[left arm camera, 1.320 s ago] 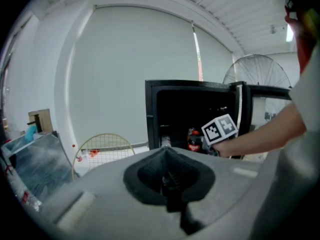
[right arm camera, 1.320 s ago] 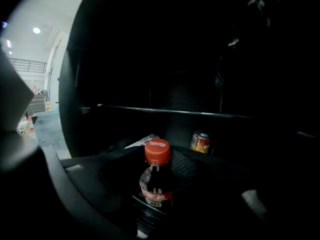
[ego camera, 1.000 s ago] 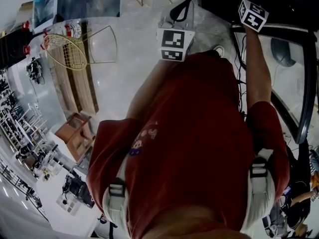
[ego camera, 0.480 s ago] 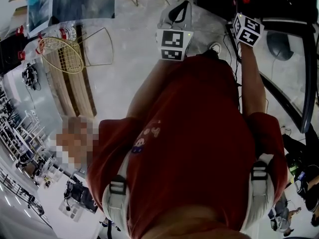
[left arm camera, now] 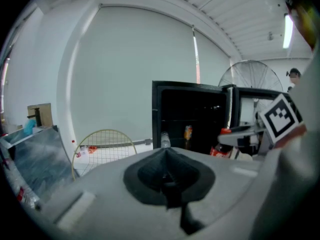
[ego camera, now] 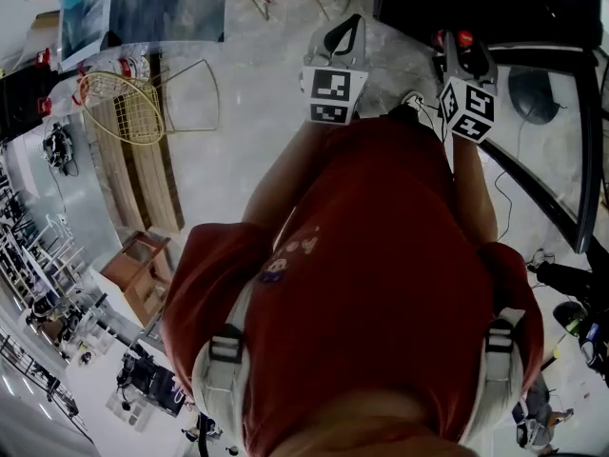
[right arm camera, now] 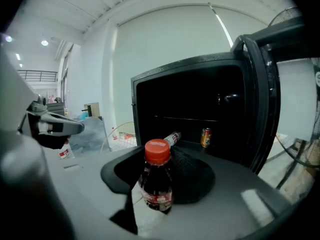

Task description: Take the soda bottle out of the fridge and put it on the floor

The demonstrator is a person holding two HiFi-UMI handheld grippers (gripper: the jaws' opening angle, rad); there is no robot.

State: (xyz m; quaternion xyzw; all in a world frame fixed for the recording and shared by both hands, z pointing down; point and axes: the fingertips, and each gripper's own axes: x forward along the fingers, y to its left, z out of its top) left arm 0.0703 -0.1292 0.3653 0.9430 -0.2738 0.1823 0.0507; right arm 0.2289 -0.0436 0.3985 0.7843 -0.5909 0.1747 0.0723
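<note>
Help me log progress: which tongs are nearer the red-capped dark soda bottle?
Right. The right tongs hold the soda bottle; the left tongs, shut and empty, sit to its left.

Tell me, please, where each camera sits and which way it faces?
Head view: on the person's head, looking steeply down at the red shirt, forearms, left gripper and right gripper above the floor.
Left gripper view: on the left gripper, looking along its shut, empty jaws at the open fridge.
Right gripper view: on the right gripper, looking along jaws shut on the soda bottle toward the fridge.
Shared: both gripper views show the fridge with an orange can inside, and each other's gripper.
</note>
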